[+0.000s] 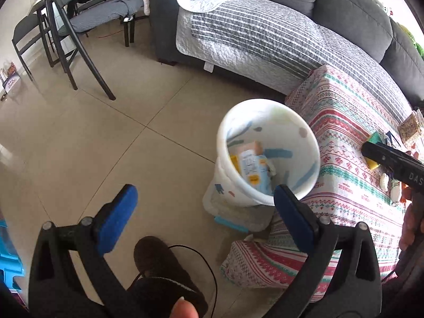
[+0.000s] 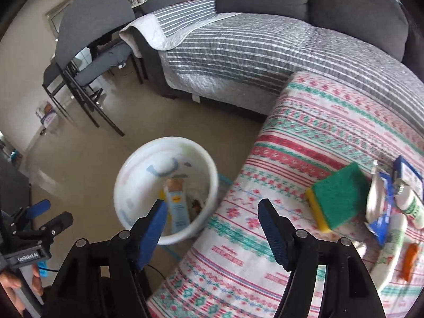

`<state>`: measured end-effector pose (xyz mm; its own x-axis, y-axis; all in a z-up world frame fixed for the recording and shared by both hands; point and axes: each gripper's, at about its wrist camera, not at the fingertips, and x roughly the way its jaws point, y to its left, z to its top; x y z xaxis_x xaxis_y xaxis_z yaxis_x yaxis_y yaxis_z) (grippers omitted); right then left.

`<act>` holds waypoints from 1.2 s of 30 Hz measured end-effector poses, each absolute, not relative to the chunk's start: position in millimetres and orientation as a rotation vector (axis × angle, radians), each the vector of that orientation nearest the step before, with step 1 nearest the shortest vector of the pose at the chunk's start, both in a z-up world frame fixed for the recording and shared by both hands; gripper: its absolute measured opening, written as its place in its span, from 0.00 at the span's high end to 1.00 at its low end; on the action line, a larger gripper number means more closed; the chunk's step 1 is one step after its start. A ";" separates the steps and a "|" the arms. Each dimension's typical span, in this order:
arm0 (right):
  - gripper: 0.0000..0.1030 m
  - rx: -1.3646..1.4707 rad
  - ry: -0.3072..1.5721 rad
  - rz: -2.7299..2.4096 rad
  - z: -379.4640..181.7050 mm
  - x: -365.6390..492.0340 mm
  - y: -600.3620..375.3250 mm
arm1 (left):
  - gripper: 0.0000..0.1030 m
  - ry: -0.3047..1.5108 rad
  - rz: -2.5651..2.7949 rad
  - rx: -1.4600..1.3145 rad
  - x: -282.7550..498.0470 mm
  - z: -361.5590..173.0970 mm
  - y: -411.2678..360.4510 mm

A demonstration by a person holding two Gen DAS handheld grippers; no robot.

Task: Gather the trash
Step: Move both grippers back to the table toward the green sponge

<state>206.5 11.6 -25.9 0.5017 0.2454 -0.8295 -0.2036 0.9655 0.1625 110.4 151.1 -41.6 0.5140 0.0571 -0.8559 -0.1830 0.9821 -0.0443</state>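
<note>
The left gripper [image 1: 205, 206], black-framed with blue pads, fills the bottom of its own view, its jaws spread wide with nothing between them. Behind it a foot in a dark slipper [image 1: 159, 265] rests on the beige tiled floor [image 1: 92, 145].

Just beyond the left gripper stands a white plastic bin with pale painted marks [image 1: 267, 153], on the floor right beside the low desk draped in a pink, green and white patterned cloth [image 1: 344, 137]. Inside the bin lies a light blue and yellow carton [image 1: 253, 168] among other scraps.

The right gripper [image 2: 212, 225] hangs over the desk's edge, jaws likewise spread and empty, one pad above the bin [image 2: 164, 185] and the other above the cloth [image 2: 291, 132]. Further along the desk lies a green and yellow sponge [image 2: 336, 198], and next to it a cluster of trash: a crumpled blue and white wrapper [image 2: 381, 212], small white bottles [image 2: 409, 204] and an orange scrap [image 2: 410, 259], all blurred.

A grey sofa with a striped quilt [image 2: 251, 47] stands behind the desk, and dark chairs [image 1: 69, 26] stand to its left.
</note>
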 end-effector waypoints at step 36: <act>0.00 0.111 0.993 -0.168 -0.9 100.1 -279.5 | 0.01 0.978 -0.169 0.109 144.7 -40.9 -68.2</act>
<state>100.1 -279.5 -0.9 0.5350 -0.0900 -0.8401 0.1912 0.9814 0.0166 144.7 -68.2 -40.9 0.5466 -0.0936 -0.8321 0.1916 0.9813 0.0154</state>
